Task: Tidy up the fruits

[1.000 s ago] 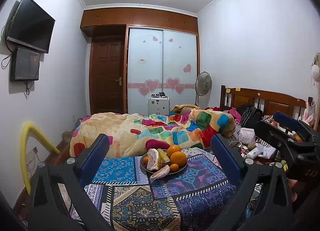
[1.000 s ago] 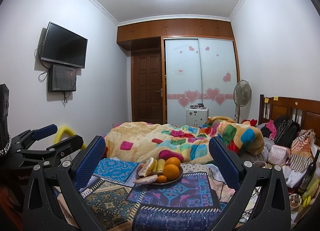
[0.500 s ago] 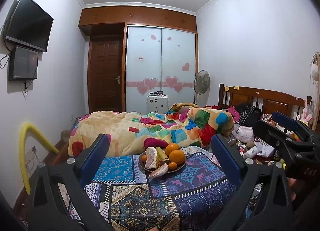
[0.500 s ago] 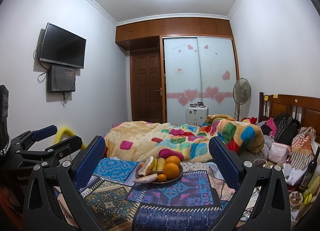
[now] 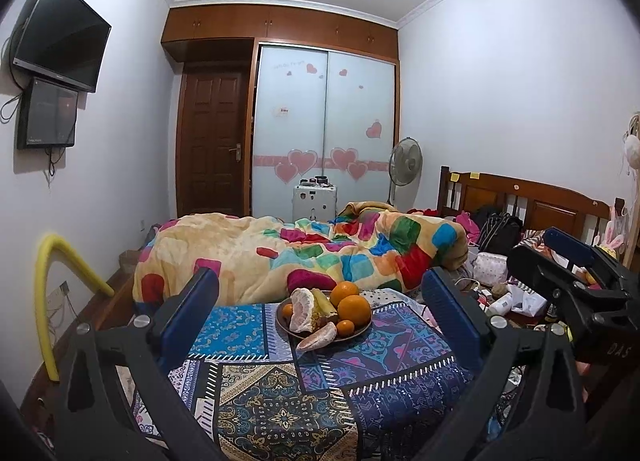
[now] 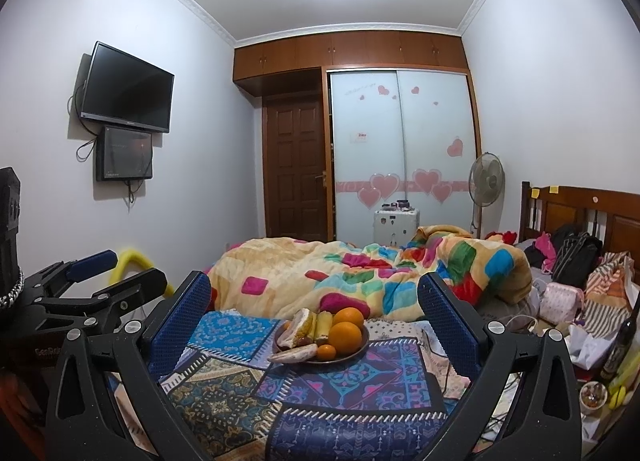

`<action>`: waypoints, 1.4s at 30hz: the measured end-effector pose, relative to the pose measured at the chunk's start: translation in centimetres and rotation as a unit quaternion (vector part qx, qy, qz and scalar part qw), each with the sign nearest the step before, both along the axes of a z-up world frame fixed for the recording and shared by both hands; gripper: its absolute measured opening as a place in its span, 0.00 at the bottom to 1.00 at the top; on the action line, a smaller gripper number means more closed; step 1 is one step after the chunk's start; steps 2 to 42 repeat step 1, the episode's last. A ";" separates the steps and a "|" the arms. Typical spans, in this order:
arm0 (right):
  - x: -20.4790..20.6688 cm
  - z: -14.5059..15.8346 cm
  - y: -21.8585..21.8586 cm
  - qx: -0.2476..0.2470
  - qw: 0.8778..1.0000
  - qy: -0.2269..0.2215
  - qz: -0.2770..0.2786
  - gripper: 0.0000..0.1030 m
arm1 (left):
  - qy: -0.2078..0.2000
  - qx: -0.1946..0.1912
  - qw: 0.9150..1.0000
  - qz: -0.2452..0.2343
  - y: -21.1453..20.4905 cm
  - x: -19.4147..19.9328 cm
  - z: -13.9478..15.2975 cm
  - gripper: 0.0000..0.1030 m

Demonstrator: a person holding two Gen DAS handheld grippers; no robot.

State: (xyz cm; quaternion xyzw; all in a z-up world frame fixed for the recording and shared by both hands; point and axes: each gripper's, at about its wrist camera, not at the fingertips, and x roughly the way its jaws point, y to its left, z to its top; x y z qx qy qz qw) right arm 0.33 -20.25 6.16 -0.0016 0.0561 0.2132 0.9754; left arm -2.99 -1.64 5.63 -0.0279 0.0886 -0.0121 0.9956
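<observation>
Both my jaws stand wide apart and empty, left gripper point(image 5: 320, 317) and right gripper point(image 6: 314, 321) held back from the plate point(image 6: 358, 349). Fruit point(image 5: 352, 309) all sits piled on that plate on the patterned cloth point(image 5: 280, 401), one pomelo piece point(image 5: 318, 337) hanging over the rim. Fits either sorted already or waiting; can't tell which.

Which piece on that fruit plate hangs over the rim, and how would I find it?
Find the patterned blue cloth before the colourful quilt; a dark plate sits there. The pomelo wedge lies at its near edge, pale pink and long, unlike the round oranges.
</observation>
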 end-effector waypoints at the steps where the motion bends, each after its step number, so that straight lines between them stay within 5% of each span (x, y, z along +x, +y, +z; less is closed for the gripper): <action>1: 0.0 0.0 0.0 0.000 1.000 0.000 0.000 1.00 | 0.000 0.001 1.000 0.001 0.0 0.1 0.0 1.00; 42: 0.0 0.0 0.0 0.000 1.000 0.000 0.000 1.00 | 0.000 0.001 1.000 0.001 0.0 0.1 0.0 1.00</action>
